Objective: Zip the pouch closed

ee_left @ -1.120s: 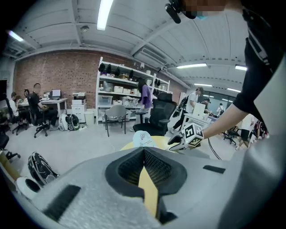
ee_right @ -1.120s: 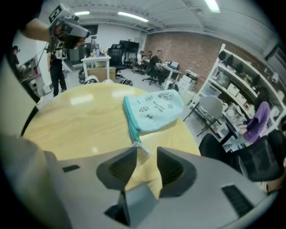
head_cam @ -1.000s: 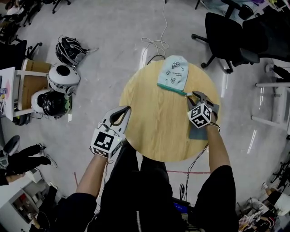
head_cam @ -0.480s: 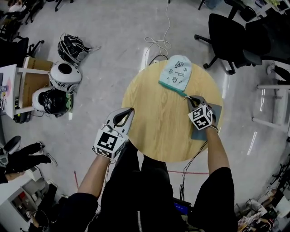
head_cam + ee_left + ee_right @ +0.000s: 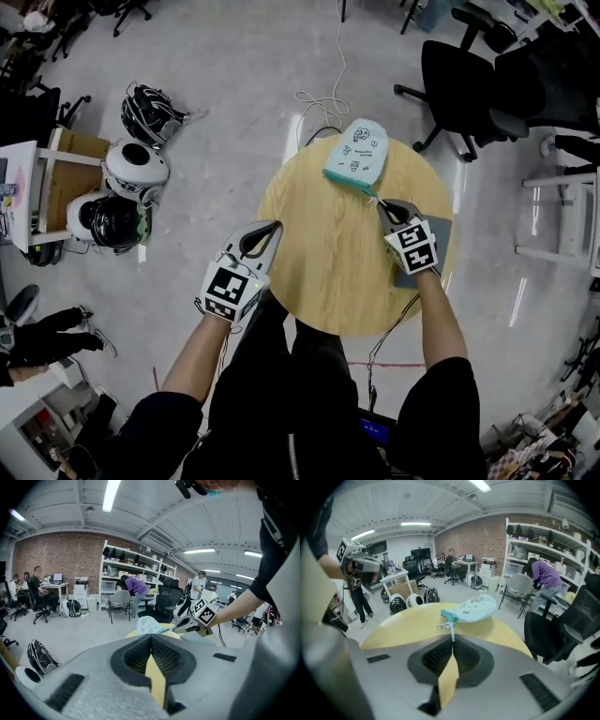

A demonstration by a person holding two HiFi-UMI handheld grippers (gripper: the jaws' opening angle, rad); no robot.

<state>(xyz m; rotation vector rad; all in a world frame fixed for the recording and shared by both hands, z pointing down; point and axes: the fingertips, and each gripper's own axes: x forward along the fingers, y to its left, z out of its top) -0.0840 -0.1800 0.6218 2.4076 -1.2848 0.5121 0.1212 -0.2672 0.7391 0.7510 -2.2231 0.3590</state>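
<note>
Right tongs (image 5: 453, 640) lifted, closing on pouch (image 5: 471, 609) strap (image 5: 450, 629), seemingly; left tongs (image 5: 273, 227) together, empty, at round wooden table (image 5: 319, 272) edge.

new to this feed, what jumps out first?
The pale teal pouch lies at the far edge of the round wooden table, and the right gripper is closing its jaws on the pouch's teal tab. The left gripper hovers shut and empty at the table's near-left edge; helmets sit on the floor further left.
</note>
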